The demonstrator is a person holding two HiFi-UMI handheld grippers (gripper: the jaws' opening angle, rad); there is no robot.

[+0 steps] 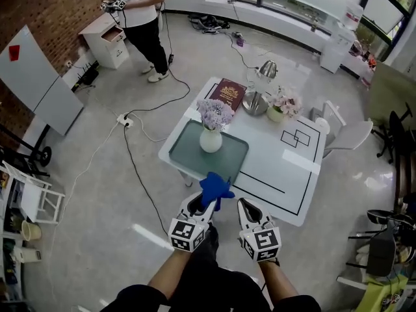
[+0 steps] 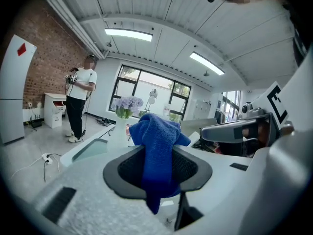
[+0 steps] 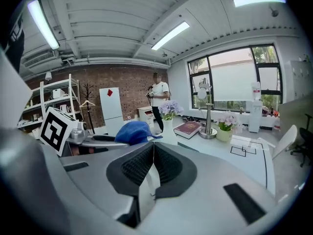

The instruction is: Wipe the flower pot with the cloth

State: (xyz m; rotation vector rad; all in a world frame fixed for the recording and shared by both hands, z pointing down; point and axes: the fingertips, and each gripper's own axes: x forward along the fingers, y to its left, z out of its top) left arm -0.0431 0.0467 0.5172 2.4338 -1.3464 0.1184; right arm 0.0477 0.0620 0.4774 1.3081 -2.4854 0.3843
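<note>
A white vase-shaped flower pot (image 1: 210, 139) with lilac flowers stands on a green tray (image 1: 195, 158) at the table's near left; it also shows in the left gripper view (image 2: 121, 126) and the right gripper view (image 3: 167, 123). My left gripper (image 1: 209, 203) is shut on a blue cloth (image 1: 216, 188), which hangs between its jaws (image 2: 157, 153), short of the table's near edge. My right gripper (image 1: 246, 207) is beside it, jaws shut with nothing between them (image 3: 151, 168). The cloth (image 3: 131, 131) appears at that view's left.
On the white table (image 1: 279, 174) stand a dark red book (image 1: 226, 94), a metal lamp base (image 1: 255, 102) and a small pot of pink flowers (image 1: 284, 105). A white chair (image 1: 348, 132) stands at the right. Cables (image 1: 140, 125) cross the floor; a person (image 1: 144, 18) stands far left.
</note>
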